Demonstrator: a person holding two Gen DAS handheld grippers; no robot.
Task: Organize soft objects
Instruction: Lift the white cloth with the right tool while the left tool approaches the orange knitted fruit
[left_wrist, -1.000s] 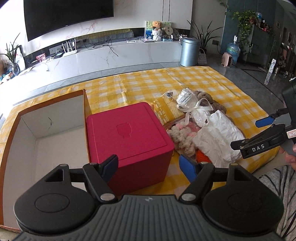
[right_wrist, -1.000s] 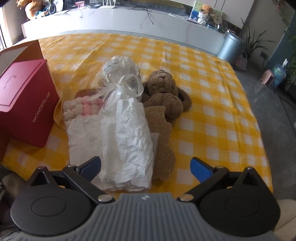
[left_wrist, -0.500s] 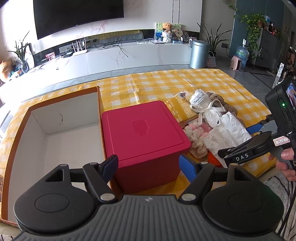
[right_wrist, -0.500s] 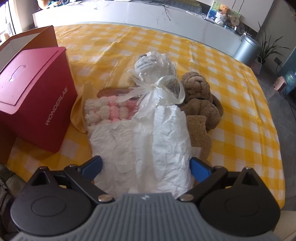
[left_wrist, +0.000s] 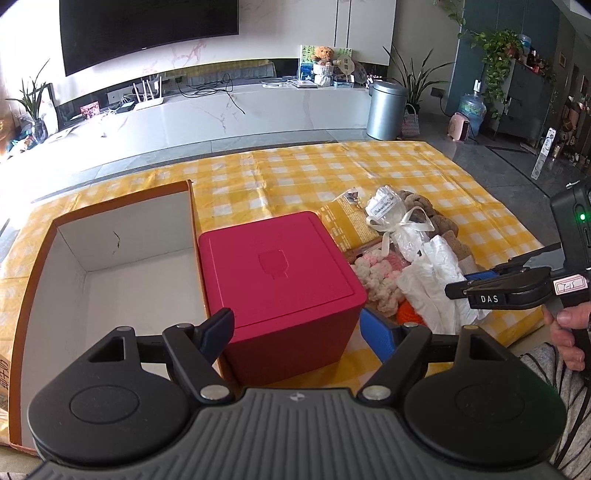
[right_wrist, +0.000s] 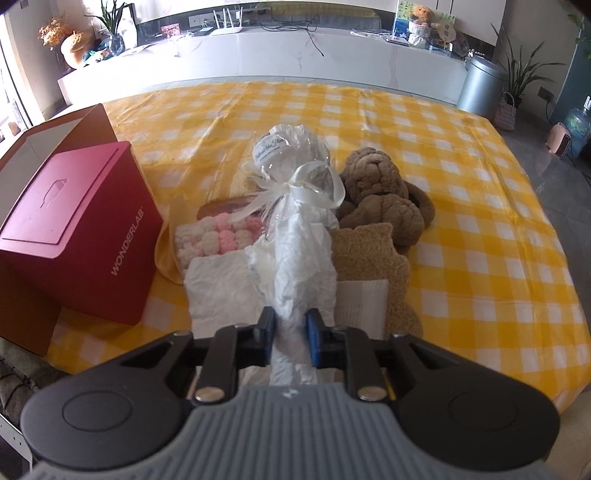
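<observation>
In the left wrist view, your left gripper (left_wrist: 295, 328) stands wide open above the red box (left_wrist: 280, 280), which touches the open cardboard box (left_wrist: 110, 266).

In the right wrist view, your right gripper (right_wrist: 290, 334) pinches the white crumpled cloth (right_wrist: 299, 258) near the table's (right_wrist: 480, 221) front edge, beside the brown plush toy (right_wrist: 384, 195).

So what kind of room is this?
Most likely a home living room: a big wall television hangs above a long white media console, with houseplants nearby, and a teddy bear sitting on the console.
</observation>
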